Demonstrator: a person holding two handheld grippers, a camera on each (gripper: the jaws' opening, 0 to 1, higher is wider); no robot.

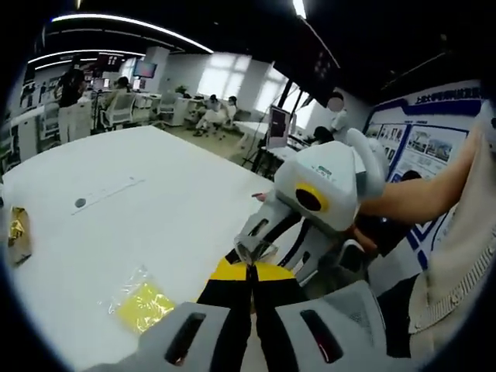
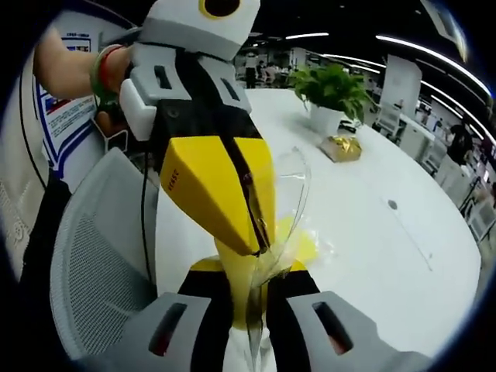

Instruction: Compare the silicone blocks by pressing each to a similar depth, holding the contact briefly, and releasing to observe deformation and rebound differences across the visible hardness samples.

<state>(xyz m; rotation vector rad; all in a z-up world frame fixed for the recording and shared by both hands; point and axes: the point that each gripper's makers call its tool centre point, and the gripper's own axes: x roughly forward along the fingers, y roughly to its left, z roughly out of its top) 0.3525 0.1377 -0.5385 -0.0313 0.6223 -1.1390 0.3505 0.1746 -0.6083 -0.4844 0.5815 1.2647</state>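
A yellow silicone block in its clear bag [image 1: 142, 303] sits on the white table [image 1: 155, 217], near the edge closest to the person. Another clear bag [image 2: 273, 225] with something yellow in it hangs up in the air, pinched between both tools: the right gripper [image 2: 254, 310] has its jaws closed on the bottom end of it, and the left gripper [image 2: 252, 225] comes down from above, yellow tips together on the same bag. In the left gripper view the right gripper [image 1: 252, 252] meets it tip to tip. Bare forearm [image 1: 418, 194] reaches in from the side. Tons of open tabletop beyond; a mesh chair [image 2: 93, 256] is right by the edge, with a potted plant [image 2: 333, 97] and a gold wrapped thing [image 2: 343, 147] further off.
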